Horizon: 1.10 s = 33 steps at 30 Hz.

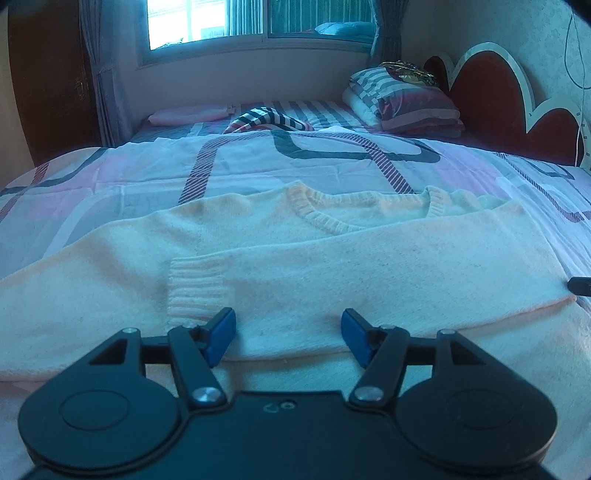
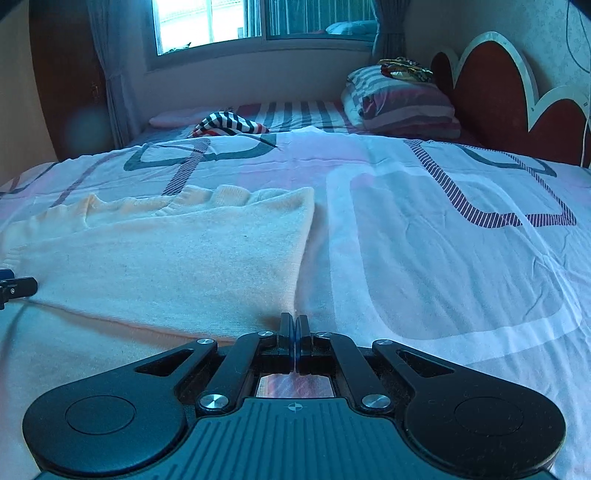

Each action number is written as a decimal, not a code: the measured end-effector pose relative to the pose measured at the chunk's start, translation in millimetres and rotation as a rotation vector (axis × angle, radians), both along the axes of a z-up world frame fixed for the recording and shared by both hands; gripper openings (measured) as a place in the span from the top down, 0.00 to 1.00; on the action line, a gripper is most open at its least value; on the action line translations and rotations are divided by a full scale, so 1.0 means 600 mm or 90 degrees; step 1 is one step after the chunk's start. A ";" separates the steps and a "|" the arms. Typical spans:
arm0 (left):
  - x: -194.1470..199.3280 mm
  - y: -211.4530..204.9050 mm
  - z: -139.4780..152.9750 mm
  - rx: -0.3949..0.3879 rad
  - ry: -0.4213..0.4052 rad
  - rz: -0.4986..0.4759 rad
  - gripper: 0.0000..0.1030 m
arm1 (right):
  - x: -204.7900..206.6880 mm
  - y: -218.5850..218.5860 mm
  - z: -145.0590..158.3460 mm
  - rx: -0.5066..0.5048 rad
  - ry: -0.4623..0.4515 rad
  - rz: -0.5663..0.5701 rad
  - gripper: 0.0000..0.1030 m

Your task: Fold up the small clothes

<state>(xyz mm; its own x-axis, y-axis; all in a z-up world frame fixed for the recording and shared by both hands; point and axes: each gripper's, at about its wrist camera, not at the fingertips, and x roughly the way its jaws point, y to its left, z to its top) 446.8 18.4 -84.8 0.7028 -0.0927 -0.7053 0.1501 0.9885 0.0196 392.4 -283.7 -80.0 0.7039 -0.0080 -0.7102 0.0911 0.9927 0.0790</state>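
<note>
Cream knit sweater (image 1: 280,251) laid flat on the bed (image 2: 443,236), one sleeve folded across its body.

The sweater is soft, fuzzy wool-like knit with a ribbed round collar (image 1: 332,218) pointing toward the window (image 1: 207,22) — its body runs crosswise to both cameras. The folded sleeve stretches sideways over the chest, its ribbed cuff (image 1: 197,288) lying just ahead of the left gripper (image 1: 288,336). That gripper's jaws stand partly apart above the fabric, blue pads either side of the sleeve's lower edge and not pressing it. The right gripper (image 2: 294,328) has its jaws fully together at the sweater's folded side edge — whether any fabric is pinched there cannot be told. The sheet beneath is smooth, lightly creased cotton with pink blocks and striped bands; striped pillows (image 2: 402,103) sit by a scalloped red headboard (image 2: 491,85).
</note>
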 end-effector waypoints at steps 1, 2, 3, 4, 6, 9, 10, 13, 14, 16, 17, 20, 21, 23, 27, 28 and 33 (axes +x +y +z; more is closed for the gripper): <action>0.000 -0.001 0.006 0.002 -0.009 0.002 0.41 | -0.001 -0.001 0.007 0.008 -0.018 -0.002 1.00; 0.002 -0.002 0.011 0.003 -0.022 0.002 0.40 | 0.003 0.000 0.015 0.018 -0.038 0.001 1.00; 0.006 -0.003 0.016 -0.003 -0.034 -0.002 0.40 | 0.009 0.004 0.022 0.022 -0.057 0.003 1.00; 0.015 -0.004 0.019 -0.009 -0.038 -0.001 0.36 | 0.026 0.006 0.026 0.033 -0.065 0.002 1.00; 0.038 -0.012 0.021 -0.014 -0.038 0.002 0.36 | 0.070 0.009 0.022 0.063 -0.060 0.000 1.00; 0.066 -0.023 0.018 -0.006 -0.037 0.002 0.36 | 0.125 0.035 0.007 0.046 -0.053 0.037 1.00; 0.073 -0.022 0.017 -0.008 -0.036 0.003 0.36 | 0.135 0.040 0.005 0.039 -0.058 0.055 1.00; 0.089 -0.007 0.004 -0.011 -0.012 0.021 0.36 | 0.173 0.025 -0.008 -0.002 -0.042 0.027 1.00; 0.093 -0.003 -0.006 -0.010 0.006 0.023 0.36 | 0.187 0.009 -0.014 -0.008 -0.027 -0.004 1.00; 0.089 -0.007 -0.016 0.018 -0.005 -0.003 0.34 | 0.206 -0.030 -0.025 0.019 -0.013 -0.044 1.00; 0.088 -0.010 -0.015 0.028 -0.008 -0.008 0.34 | 0.212 -0.040 -0.024 0.030 -0.008 -0.041 1.00; 0.081 -0.010 0.004 0.024 -0.014 0.005 0.40 | 0.212 -0.039 -0.004 -0.014 0.002 -0.029 1.00; 0.074 -0.009 0.011 0.020 -0.030 0.007 0.40 | 0.200 -0.037 0.007 -0.016 -0.020 -0.030 1.00; 0.071 -0.009 0.008 0.017 -0.023 0.006 0.33 | 0.180 -0.034 0.009 -0.010 -0.035 -0.024 1.00; 0.076 -0.011 -0.003 0.028 0.003 0.006 0.32 | 0.184 -0.044 -0.015 0.001 0.019 -0.043 1.00; 0.070 -0.009 0.004 0.026 -0.011 0.010 0.35 | 0.177 -0.047 -0.008 0.007 0.002 -0.049 1.00; 0.072 -0.007 -0.007 0.040 0.009 0.004 0.30 | 0.191 -0.056 -0.021 0.049 0.029 -0.043 1.00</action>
